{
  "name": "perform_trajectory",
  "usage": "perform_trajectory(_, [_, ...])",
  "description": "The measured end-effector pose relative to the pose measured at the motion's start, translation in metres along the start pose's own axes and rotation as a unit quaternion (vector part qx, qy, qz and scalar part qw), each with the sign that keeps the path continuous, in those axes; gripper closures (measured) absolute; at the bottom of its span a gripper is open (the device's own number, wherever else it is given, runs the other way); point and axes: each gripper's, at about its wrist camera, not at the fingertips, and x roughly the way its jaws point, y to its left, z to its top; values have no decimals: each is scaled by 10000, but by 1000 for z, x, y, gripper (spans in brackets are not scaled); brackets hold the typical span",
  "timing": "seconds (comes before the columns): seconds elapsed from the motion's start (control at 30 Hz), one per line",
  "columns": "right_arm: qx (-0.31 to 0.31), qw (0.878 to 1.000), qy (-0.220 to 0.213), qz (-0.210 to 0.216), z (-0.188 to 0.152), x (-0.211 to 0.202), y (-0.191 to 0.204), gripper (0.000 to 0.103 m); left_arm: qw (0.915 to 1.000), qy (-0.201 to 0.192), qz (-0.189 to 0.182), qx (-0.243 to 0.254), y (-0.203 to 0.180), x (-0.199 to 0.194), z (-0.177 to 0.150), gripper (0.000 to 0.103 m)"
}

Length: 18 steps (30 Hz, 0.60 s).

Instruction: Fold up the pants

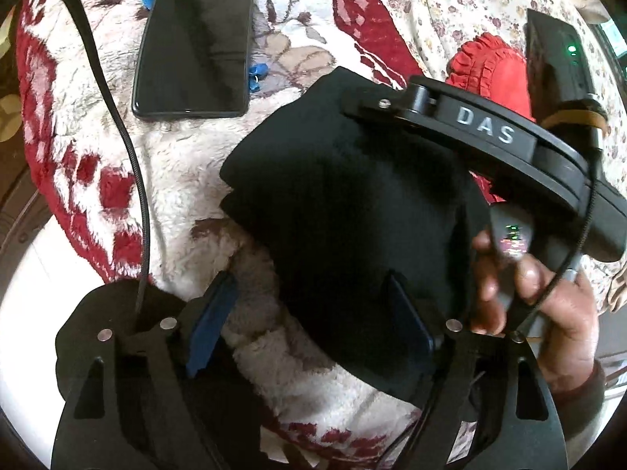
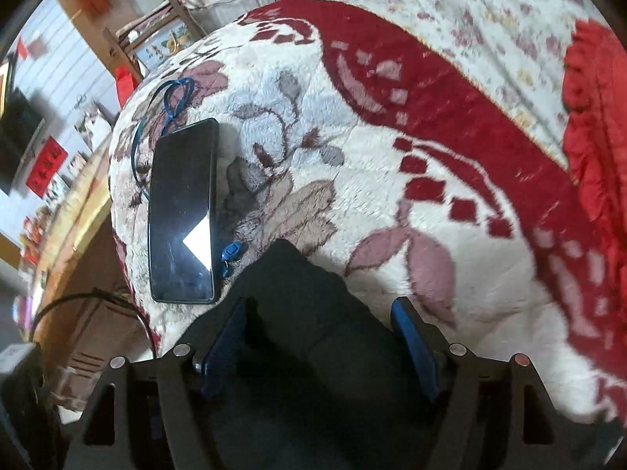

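A: Two grippers listed. Left gripper (image 1: 309, 321)?
B: Fingers released, spread apart; folded black pants (image 1: 352, 211) lie between them on the fleece blanket (image 1: 176, 164), beside a phone (image 1: 196, 39).
A: Right gripper (image 2: 321, 340)?
B: Fingers likewise released, pants beneath, not pinched.

Both my wrist cams look steeply down onto the blanket (image 1: 172, 164), close range. Left cam sits over the blanket's near edge, facing across it; right gripper (image 1: 462, 125) body crosses its upper right. Right cam faces toward the blanket's far red border. Shared btwn views: phone (image 1: 196, 39) (image 2: 182, 211), black pants (image 1: 345, 211) (image 2: 298, 305), red cushion (image 1: 490, 70) (image 2: 595, 125).
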Motion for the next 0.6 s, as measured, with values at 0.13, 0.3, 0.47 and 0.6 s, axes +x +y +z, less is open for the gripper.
perform_trajectory(0.13, [110,9998,-118,109,-2,-1,-3,29,10000,-23,55,29,-1,2,1,22])
perform_trajectory(0.3, [30,9999,-143,88,-2,-5,3,45,9999,-53,88,0,-2,4,3,22])
perform_trajectory(0.47, [22,9993,-319,172,-4,-21,5,62,9984,-384,72,403,-16,-10,-3,61])
perform_trajectory(0.6, [289,9965,-598,510,-4,-50,-2,65,9950,-760,4,649,-27,-29,-9,70])
